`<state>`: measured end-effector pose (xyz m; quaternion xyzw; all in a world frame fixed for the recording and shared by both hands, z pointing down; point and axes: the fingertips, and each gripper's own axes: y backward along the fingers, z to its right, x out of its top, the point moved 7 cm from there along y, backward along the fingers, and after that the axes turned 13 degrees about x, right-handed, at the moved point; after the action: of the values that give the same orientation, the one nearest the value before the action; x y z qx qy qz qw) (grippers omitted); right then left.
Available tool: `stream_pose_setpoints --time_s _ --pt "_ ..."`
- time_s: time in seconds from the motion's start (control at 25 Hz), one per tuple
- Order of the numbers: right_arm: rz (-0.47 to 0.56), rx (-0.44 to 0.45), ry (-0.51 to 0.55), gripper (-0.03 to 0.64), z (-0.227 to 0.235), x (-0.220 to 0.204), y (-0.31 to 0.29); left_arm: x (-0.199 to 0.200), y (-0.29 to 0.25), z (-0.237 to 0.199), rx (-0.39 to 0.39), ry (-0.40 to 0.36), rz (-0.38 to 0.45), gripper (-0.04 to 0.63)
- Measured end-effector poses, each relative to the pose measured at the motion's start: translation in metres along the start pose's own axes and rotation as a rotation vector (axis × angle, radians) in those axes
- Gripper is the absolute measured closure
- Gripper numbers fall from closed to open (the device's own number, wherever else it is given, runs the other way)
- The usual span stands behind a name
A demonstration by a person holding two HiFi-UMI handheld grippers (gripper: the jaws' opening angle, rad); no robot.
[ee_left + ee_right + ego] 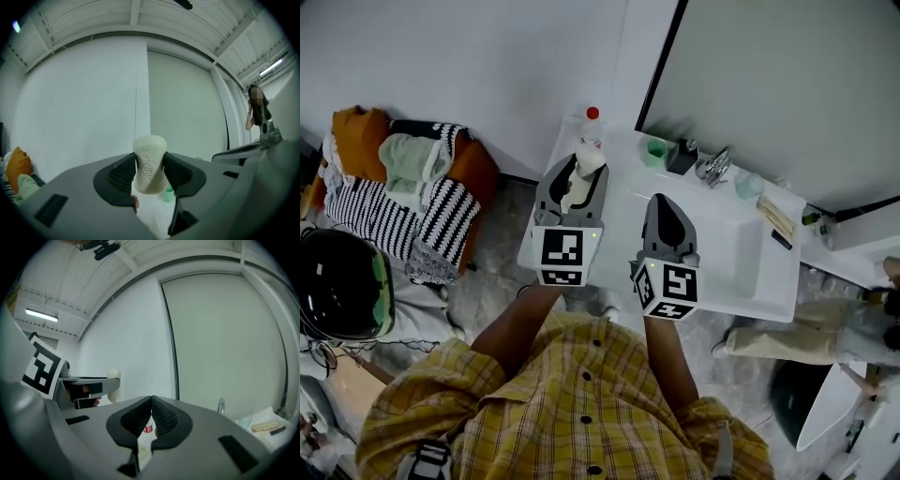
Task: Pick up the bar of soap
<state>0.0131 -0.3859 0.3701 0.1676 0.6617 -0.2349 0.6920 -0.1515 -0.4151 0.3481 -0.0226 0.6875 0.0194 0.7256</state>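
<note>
Two grippers, one bar of soap. Left gripper [150, 174] is clamped on the bar of soap [150, 159] — upright between both pads, in the air above the left end of the white counter [750, 281]. Right gripper [151, 417] is pinched closed and empty, alongside the left but apart — bare counter ahead.

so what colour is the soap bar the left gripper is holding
Creamy off-white. The bar of soap shows best in the left gripper view.

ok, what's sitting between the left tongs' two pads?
The bar of soap, standing upright and pinched between the pads of the left tongs. The left gripper view shows it plainly.
</note>
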Motion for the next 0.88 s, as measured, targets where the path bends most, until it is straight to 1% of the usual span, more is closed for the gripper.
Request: stream_pose_setpoints --time_s 0.16,0.36,0.88 --pt "0.039 0.007 0.035 0.597 -0.01 0.017 0.002 0.021 0.021 0.004 -0.006 -0.004 0.063 0.4" --pt "0.064 0.014 0.075 0.598 -0.017 0.027 0.005 0.025 0.041 0.014 -0.025 -0.025 0.095 0.4" --pt "0.09 0.019 0.088 0.598 -0.02 0.031 0.009 0.024 0.047 0.015 -0.019 -0.033 0.095 0.4"
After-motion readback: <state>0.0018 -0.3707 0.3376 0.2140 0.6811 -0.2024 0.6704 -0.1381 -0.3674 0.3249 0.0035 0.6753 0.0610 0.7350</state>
